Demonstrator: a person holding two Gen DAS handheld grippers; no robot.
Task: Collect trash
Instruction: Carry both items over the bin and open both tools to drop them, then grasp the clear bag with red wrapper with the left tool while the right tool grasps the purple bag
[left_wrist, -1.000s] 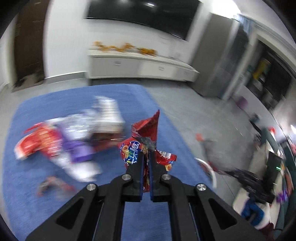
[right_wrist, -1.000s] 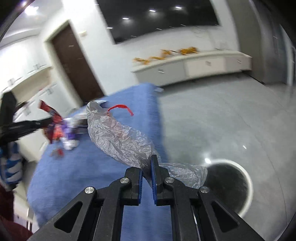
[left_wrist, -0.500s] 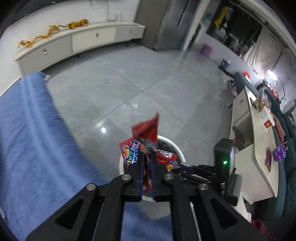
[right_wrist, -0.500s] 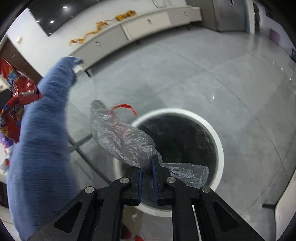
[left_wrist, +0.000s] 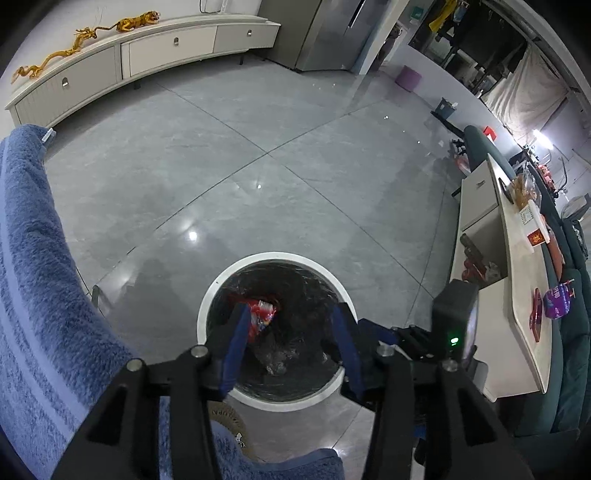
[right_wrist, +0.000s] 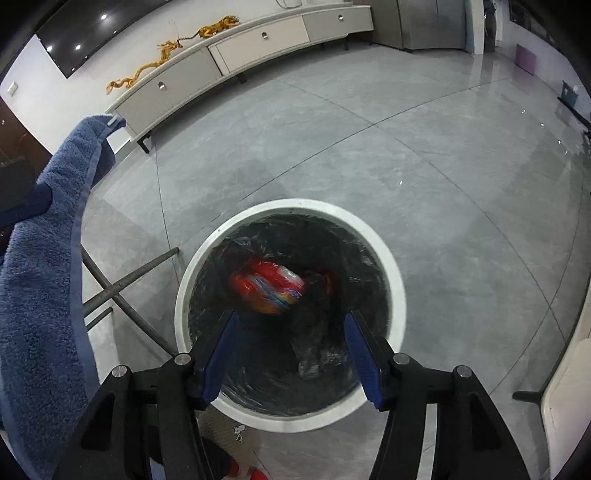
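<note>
A round bin (left_wrist: 273, 255) with a white rim and a black liner stands on the floor right under both grippers. My left gripper (left_wrist: 290, 314) hangs over its mouth with its jaws opening and nothing pressed between the pads. Below it a red snack wrapper (left_wrist: 260, 314) is dropping inside the bin. My right gripper (right_wrist: 290, 317) also hangs over the bin (right_wrist: 291, 202), jaws opening and nothing in them. The red wrapper (right_wrist: 267, 286) shows blurred inside. A crumpled clear plastic bag (right_wrist: 314, 358) lies lower against the liner.
A table draped in a blue towel (left_wrist: 37, 277) borders the bin on the left, its metal legs (right_wrist: 129, 280) crossing beside the rim. A long white cabinet (left_wrist: 147, 55) lines the far wall. A white side table (left_wrist: 517, 277) and a dark sofa stand to the right.
Both grippers swung from over the blue towel to above the bin and sank toward it. Both then opened, and the red wrapper and the clear bag left the pads and fell into the bin.
</note>
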